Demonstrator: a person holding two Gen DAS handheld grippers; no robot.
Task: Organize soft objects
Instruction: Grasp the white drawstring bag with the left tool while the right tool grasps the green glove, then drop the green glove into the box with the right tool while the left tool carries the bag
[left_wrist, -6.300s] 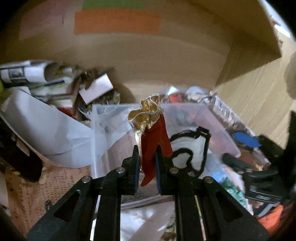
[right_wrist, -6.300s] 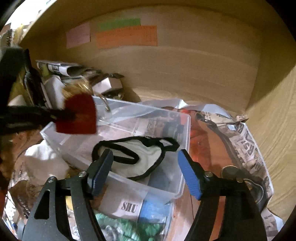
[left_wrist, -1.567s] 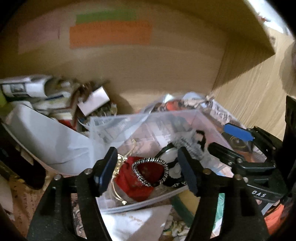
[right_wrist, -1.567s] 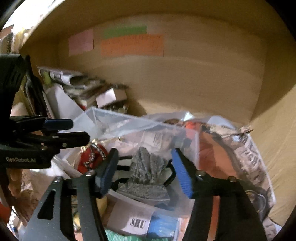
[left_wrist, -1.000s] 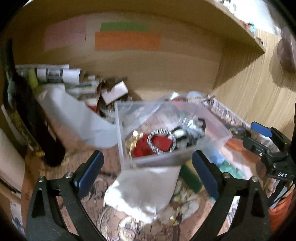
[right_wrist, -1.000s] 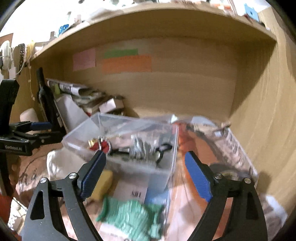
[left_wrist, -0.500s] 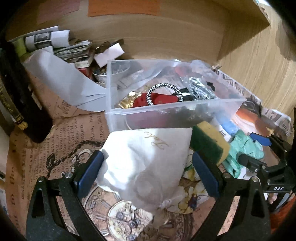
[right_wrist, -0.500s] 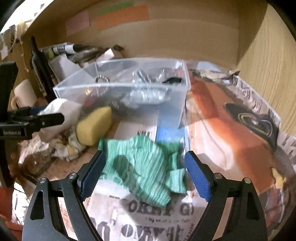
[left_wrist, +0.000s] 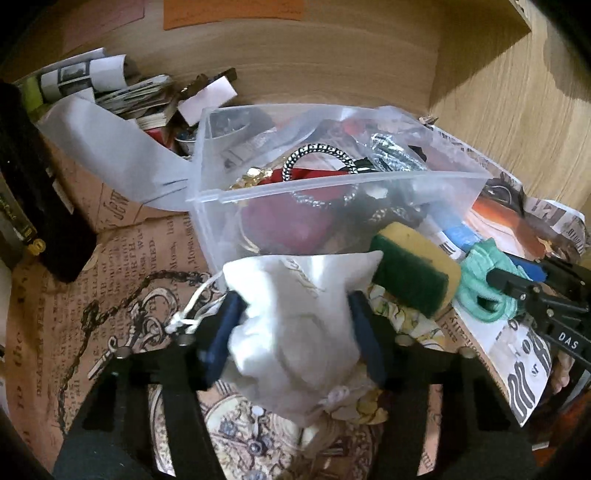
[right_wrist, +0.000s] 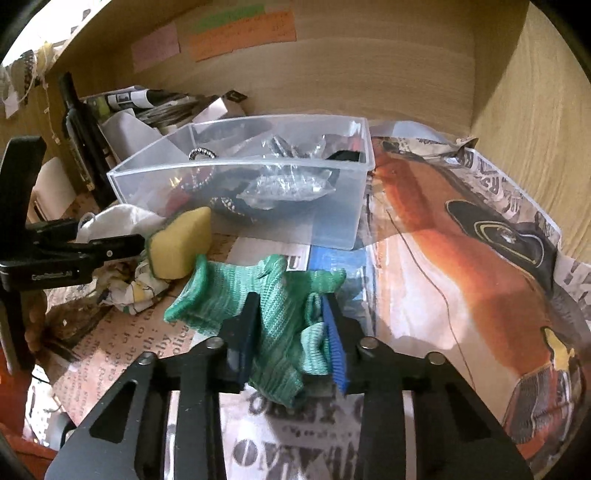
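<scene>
My left gripper (left_wrist: 293, 314) is shut on a white drawstring pouch (left_wrist: 295, 317) that lies on the papered shelf in front of a clear plastic bin (left_wrist: 332, 188). My right gripper (right_wrist: 291, 314) is shut on a green knit cloth (right_wrist: 273, 314) lying in front of the same bin (right_wrist: 236, 166). The bin holds a red pouch (left_wrist: 291, 225), a black-and-white ring, a grey glittery piece and other small items. A yellow-and-green sponge (left_wrist: 413, 269) lies between pouch and cloth; it also shows in the right wrist view (right_wrist: 181, 243).
Rolled papers and small boxes (left_wrist: 122, 92) are piled at the back left. A dark bottle (right_wrist: 83, 129) stands at the left. A chain with keys (left_wrist: 122, 306) lies on the paper left of the pouch. Wooden walls close the back and right side.
Both grippers dropped toward the shelf and closed: the left around the white pouch, the right around the green cloth. Half a second ago both were wide open.
</scene>
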